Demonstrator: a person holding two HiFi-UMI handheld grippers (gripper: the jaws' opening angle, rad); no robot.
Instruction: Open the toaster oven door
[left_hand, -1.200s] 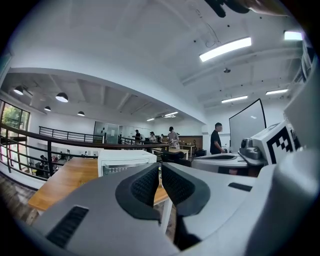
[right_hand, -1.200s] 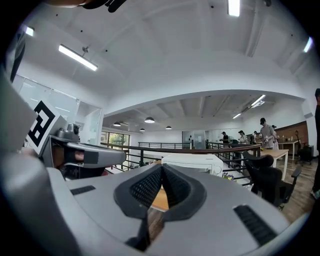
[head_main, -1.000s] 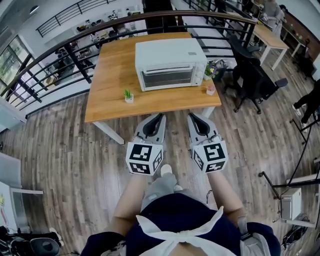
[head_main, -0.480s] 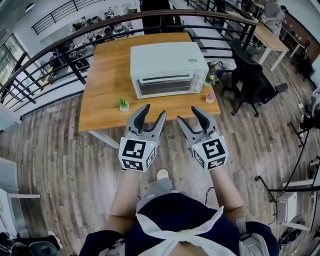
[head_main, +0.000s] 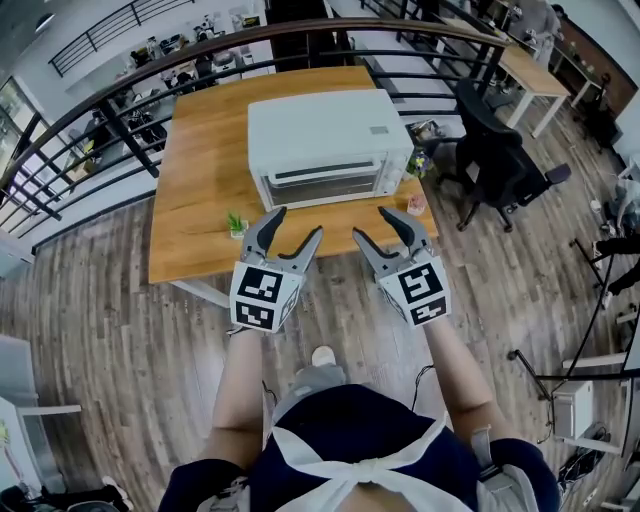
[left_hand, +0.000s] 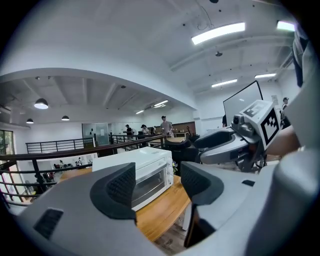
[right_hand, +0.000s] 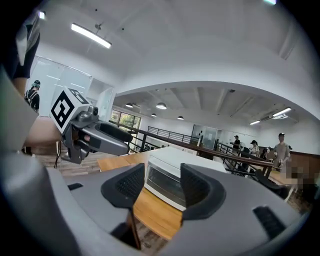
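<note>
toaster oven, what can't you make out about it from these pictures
- Inside of the toaster oven: head view, door glass too small and dark.
- Left part of its door: left gripper view, behind the left gripper's pad.
- Right end of its front: right gripper view, behind the right gripper's pad.
- Back: no view shows it.

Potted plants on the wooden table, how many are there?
3. A green plant sits front left of the toaster oven, a pink pot at the table's front right corner, a third plant beside the oven's right side. The oven could hide more.
</note>
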